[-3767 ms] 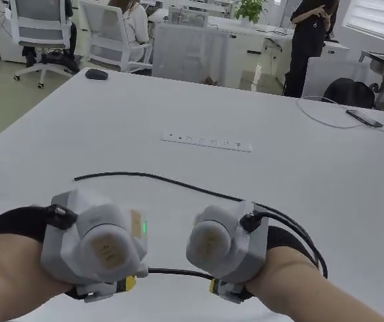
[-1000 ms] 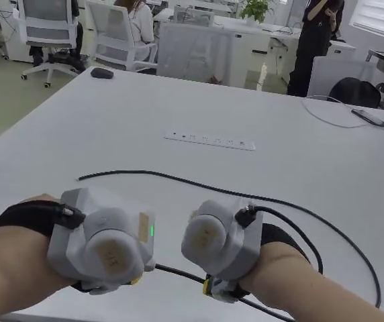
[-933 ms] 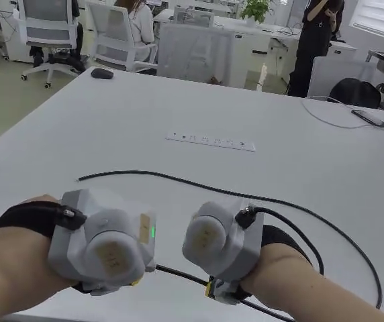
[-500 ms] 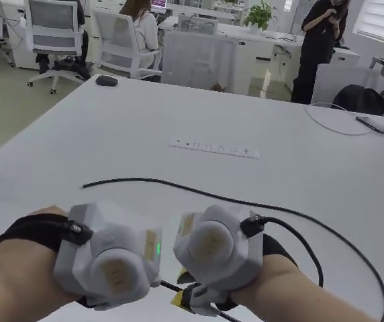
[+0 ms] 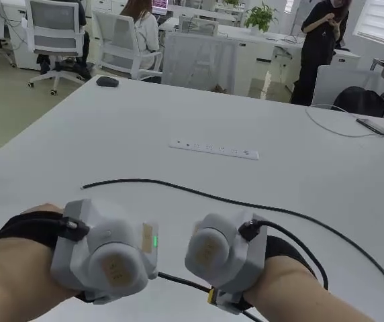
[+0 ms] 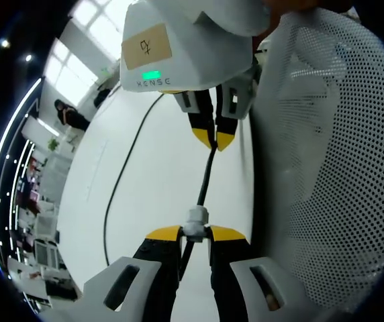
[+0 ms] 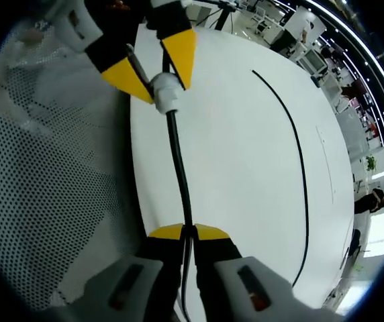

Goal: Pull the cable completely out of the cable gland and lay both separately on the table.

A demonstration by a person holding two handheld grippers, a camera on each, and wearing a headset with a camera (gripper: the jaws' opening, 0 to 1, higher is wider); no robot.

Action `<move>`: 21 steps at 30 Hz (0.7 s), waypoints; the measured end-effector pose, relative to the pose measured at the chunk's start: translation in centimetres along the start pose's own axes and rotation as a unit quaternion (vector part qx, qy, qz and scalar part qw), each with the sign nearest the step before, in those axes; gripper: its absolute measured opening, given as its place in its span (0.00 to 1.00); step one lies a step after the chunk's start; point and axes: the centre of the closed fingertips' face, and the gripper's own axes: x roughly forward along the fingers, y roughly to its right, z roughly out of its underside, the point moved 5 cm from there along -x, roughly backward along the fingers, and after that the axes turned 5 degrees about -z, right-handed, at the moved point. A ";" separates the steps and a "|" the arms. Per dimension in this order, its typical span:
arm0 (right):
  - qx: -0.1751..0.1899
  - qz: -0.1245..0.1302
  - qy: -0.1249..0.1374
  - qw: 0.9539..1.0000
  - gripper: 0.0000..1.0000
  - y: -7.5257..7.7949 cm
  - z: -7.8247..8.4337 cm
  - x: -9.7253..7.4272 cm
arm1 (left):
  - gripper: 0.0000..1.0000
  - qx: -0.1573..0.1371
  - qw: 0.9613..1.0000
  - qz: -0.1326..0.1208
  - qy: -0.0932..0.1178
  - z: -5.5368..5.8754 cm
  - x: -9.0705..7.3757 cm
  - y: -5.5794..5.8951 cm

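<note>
Nearest the person, the left tool (image 6: 195, 235) is clamped tight on the white cable gland (image 6: 195, 223), its yellow-tipped jaws pressing the gland from both sides. The black cable (image 7: 178, 168) comes straight out of the gland and runs a short, taut stretch to the right tool (image 7: 186, 233). That tool's jaws are closed on the cable itself, near the gland but apart from it, and the cable is not yet out of the gland. In the head view both tools sit side by side over the near edge of the white surface (image 5: 178, 114), with the held stretch of cable showing low between them. Beyond the gland, a long run of black cable lies in a shallow curve on the surface. Whether it is one with the held stretch I cannot tell. Farther from the gland a white power strip (image 5: 213, 149) lies flat. Farther still, off to the left, sits a dark computer mouse (image 5: 107, 81), and far to the right of the gland a phone (image 5: 374, 127). Past the surface stand white office chairs (image 5: 54, 20) and a person in black (image 5: 318, 47).
</note>
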 end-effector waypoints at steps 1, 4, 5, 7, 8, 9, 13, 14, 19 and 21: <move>0.006 0.001 -0.004 1.000 0.04 0.1 0.2 0.0 | 0.16 0.000 1.000 -0.001 -0.002 0.1 0.0 -0.1; 0.009 0.011 -0.012 1.000 0.04 0.2 0.5 -0.2 | 0.16 -0.005 1.000 -0.002 -0.006 0.3 0.0 -0.2; 0.009 0.015 -0.015 1.000 0.04 0.3 0.6 -0.2 | 0.16 -0.007 1.000 -0.003 -0.008 0.5 0.0 -0.3; 0.021 0.017 -0.017 0.999 0.04 0.6 0.9 -0.2 | 0.16 -0.013 1.000 -0.004 -0.012 0.8 0.0 -0.4; 0.026 0.018 -0.019 0.999 0.04 0.7 1.0 -0.3 | 0.16 -0.014 1.000 -0.005 -0.012 0.8 -0.1 -0.4; 0.032 0.021 -0.025 0.999 0.04 0.8 1.3 -0.3 | 0.16 -0.016 1.000 -0.008 -0.011 0.8 -0.1 -0.5; 0.046 0.024 -0.035 0.998 0.04 1.1 2.1 -0.4 | 0.16 -0.030 0.999 -0.018 -0.014 1.1 -0.3 -1.1; 0.054 0.025 -0.035 0.998 0.04 1.1 2.4 -0.5 | 0.16 -0.034 0.999 -0.023 -0.018 1.4 -0.4 -1.3; 0.069 0.026 -0.033 0.997 0.04 1.3 2.6 -0.6 | 0.16 -0.050 0.998 -0.030 -0.011 1.4 -0.7 -1.6; 0.069 0.023 -0.033 0.997 0.04 1.2 2.6 -0.5 | 0.16 -0.049 0.998 -0.031 -0.011 1.3 -0.7 -1.6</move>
